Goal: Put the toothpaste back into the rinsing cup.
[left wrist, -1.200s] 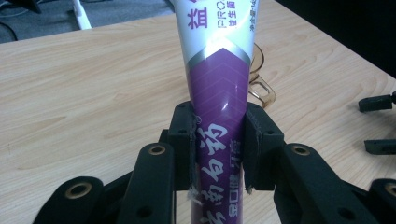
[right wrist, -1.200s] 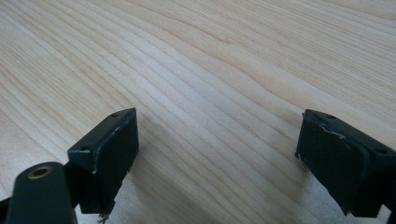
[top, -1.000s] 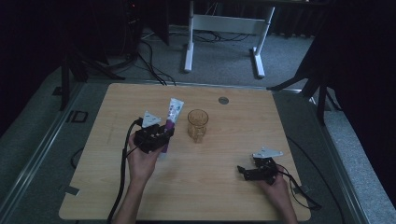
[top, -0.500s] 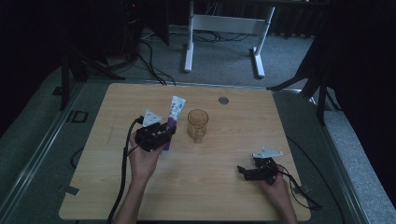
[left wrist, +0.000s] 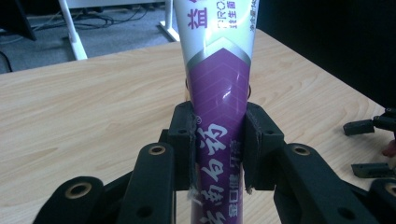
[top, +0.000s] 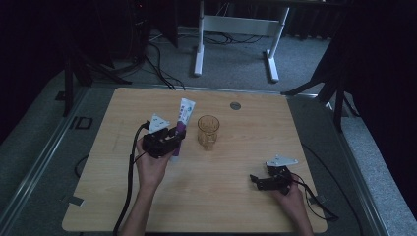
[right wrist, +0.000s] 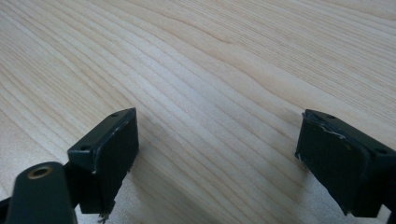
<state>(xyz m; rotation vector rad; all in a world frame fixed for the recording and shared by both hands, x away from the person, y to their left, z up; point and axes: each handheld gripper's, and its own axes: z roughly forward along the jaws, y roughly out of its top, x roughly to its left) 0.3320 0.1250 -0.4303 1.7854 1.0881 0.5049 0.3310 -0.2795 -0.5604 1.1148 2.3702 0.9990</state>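
Observation:
A white and purple toothpaste tube [left wrist: 219, 84] stands between the pads of my left gripper [left wrist: 218, 149], which is shut on its purple lower part. From above, the tube [top: 184, 118] tilts up and away from that gripper [top: 169, 140] at the table's left middle. Just right of it stands an amber glass cup [top: 208, 132]. My right gripper [top: 255, 181] rests low near the front right of the table, open. In the right gripper view its two pads stand far apart with only bare wood between them [right wrist: 217, 154].
The light wooden table [top: 236, 206] has a small round metal grommet [top: 235, 105] near its far edge. Cables trail from both grippers toward the front. Beyond the table are grey floor, a white desk frame [top: 236, 29] and dark stands.

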